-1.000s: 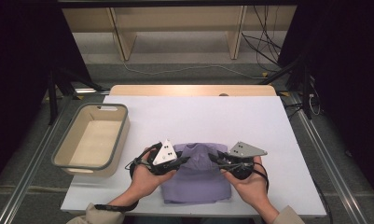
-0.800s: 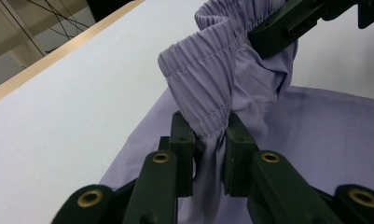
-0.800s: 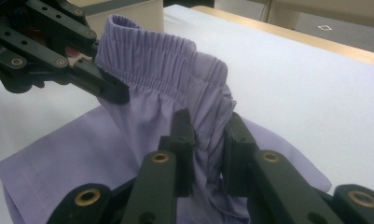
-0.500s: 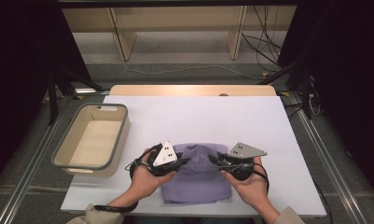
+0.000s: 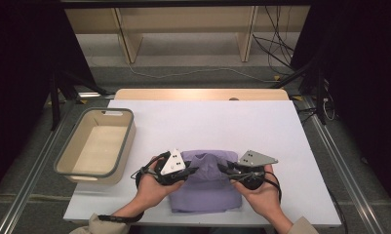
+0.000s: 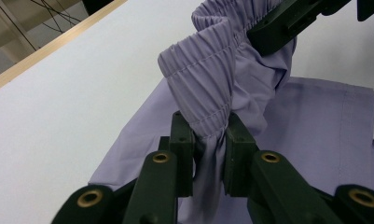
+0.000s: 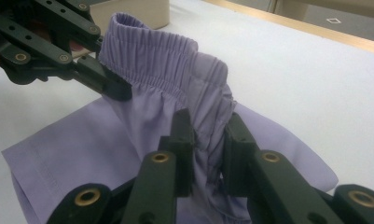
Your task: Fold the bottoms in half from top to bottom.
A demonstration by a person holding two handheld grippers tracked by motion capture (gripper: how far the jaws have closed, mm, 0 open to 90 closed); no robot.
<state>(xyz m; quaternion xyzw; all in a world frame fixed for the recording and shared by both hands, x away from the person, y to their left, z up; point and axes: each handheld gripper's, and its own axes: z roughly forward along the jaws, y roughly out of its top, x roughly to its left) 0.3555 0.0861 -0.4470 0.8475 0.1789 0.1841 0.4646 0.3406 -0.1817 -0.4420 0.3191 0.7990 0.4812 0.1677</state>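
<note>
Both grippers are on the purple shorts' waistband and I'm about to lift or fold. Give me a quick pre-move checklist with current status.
1. Left gripper shut on the elastic waistband: ok.
2. Right gripper shut on the waistband's other side: ok.
3. Waistband raised between the two grippers, not sagging: ok.
4. Rest of the purple shorts lying flat on the white table: ok.
5. Beige bin standing apart from the shorts, at the left: ok.
6. How many fabric layers each grip holds: cannot tell.

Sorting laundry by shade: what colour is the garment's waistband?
Lilac, like the rest of the garment; clearest in the left gripper view.
</note>
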